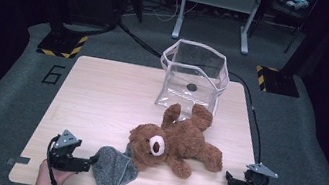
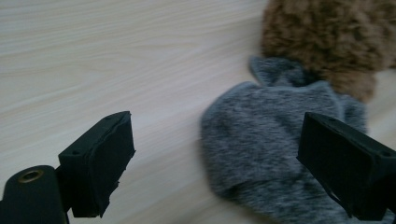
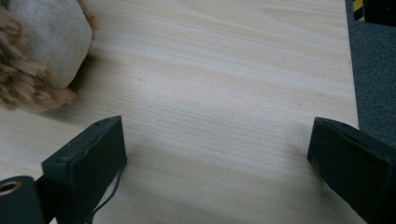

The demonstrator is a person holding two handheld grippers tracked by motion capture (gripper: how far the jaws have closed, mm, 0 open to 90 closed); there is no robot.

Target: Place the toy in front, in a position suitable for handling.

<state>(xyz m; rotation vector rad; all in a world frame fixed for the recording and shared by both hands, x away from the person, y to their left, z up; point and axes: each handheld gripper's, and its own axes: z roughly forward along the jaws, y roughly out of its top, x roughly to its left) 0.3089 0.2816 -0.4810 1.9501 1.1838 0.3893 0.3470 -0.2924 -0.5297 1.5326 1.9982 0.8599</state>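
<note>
- I am at the very start of a pick-up: my left tool is aimed at the grey cloth, and nothing has been picked up yet.
- The grey cloth lies flat on the bench, just in front of the teddy bear. One edge of it is tucked against the bear's head.
- In the left gripper view the cloth sits in the gap of my left tool, closer to one jaw than the other. The jaws stand wide apart and touch nothing that I can see.
- My right tool waits on the other side of the bear, near the bear's foot. Its jaws are wide too, with bare bench between them and the bear's foot off to one side.
- I think the next move is to push the left tool a bit more over the cloth, dip down to it, and squeeze on a fold, away from the bear's fur.
- The clear bag stands open behind the bear, so the things may go in there.
- Both of my hands stay low at the near edge of the bench, in front of the bear, and each tool points in toward it.
</note>
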